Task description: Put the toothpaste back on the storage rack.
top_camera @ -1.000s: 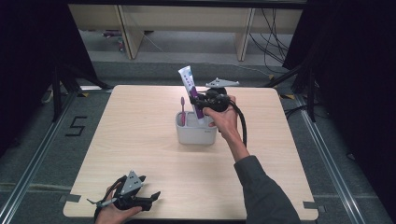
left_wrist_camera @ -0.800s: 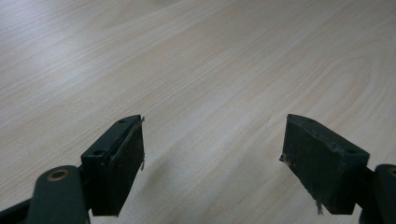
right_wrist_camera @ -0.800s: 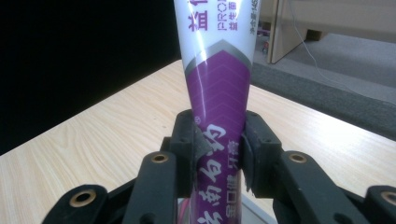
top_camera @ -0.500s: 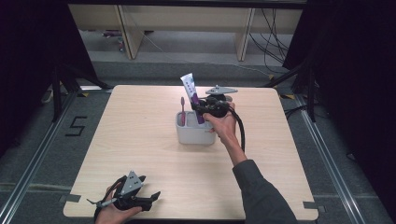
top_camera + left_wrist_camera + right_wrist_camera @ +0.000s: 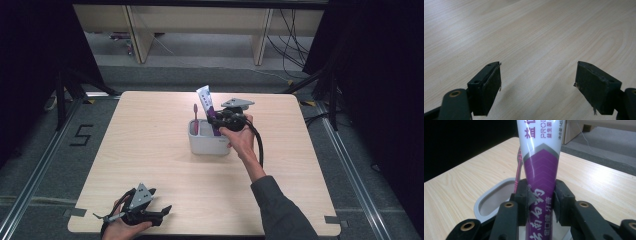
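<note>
High view: a white rounded-rectangular holder [image 5: 209,145] stood near the middle of a pale wooden table [image 5: 150,145]. The right gripper [image 5: 222,121], carried in the person's right hand [image 5: 240,137], was positioned over the holder's right side and was clamped on a purple-and-white toothpaste tube [image 5: 207,105]; the tube stood nearly upright, leaning slightly to the left, with its lower end inside the holder and its flat white end uppermost. A pink toothbrush [image 5: 196,117] stood upright in the holder's left part, just beside the tube. Right gripper view: both black jaws pressed against the purple section of the tube [image 5: 541,182], with the holder's grey-white rim [image 5: 489,195] below and to the left of them and the toothbrush [image 5: 518,167] partly hidden behind the tube. The left gripper [image 5: 150,214] lay at the near left edge of the table, well apart from the holder. Left gripper view: its jaws stood wide apart over bare tabletop [image 5: 536,37], with nothing between them.
</note>
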